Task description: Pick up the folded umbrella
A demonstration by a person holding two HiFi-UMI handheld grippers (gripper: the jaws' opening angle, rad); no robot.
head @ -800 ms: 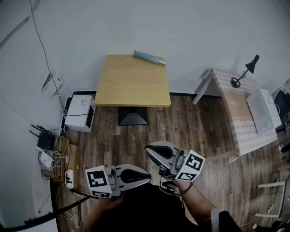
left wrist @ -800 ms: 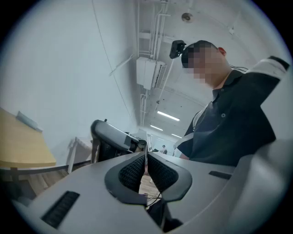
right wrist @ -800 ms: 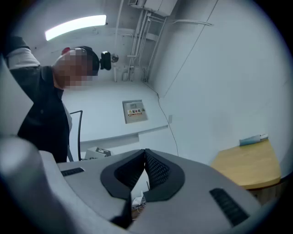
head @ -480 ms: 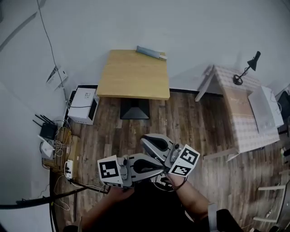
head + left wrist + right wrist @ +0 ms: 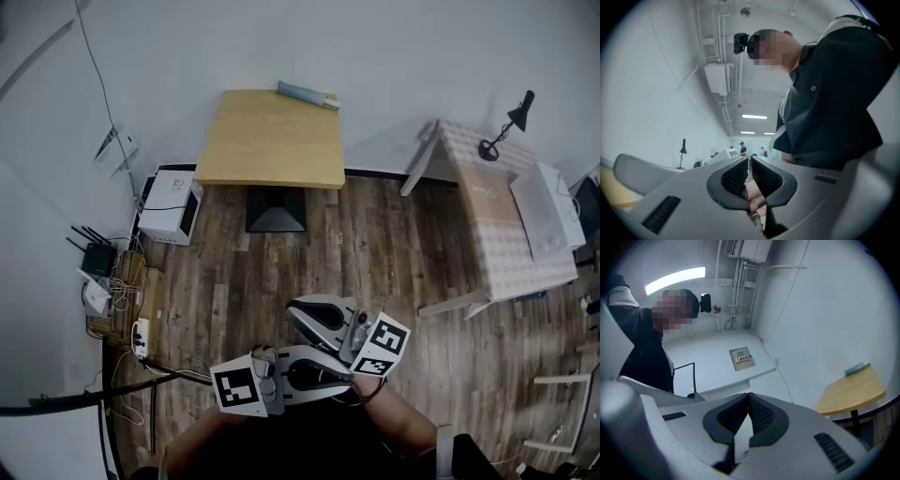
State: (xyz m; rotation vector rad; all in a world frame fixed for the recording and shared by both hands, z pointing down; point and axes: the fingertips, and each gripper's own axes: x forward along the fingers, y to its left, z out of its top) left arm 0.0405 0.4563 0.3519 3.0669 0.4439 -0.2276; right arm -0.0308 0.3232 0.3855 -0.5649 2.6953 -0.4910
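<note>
The folded umbrella (image 5: 307,93), grey-blue, lies at the far right edge of the square wooden table (image 5: 267,145) against the wall; in the right gripper view the umbrella (image 5: 855,368) shows small on the table (image 5: 851,391) at the right. Both grippers are held close to my body, far from the table, over the wooden floor. My left gripper (image 5: 347,377) points right, jaws together, nothing between them. My right gripper (image 5: 294,314) points left just above it, shut and empty. In the gripper views, the left gripper (image 5: 749,160) and the right gripper (image 5: 749,395) each show their pads meeting.
A white box-shaped appliance (image 5: 169,218) stands on the floor left of the table, with a router and cables (image 5: 96,272) further left. A cloth-covered desk (image 5: 506,230) with a black lamp (image 5: 502,141) is at the right. A wall panel (image 5: 742,358) hangs left of the table.
The left gripper has moved right and toward my body, ending under the right gripper. The right gripper shifted slightly lower. Both stayed shut.
</note>
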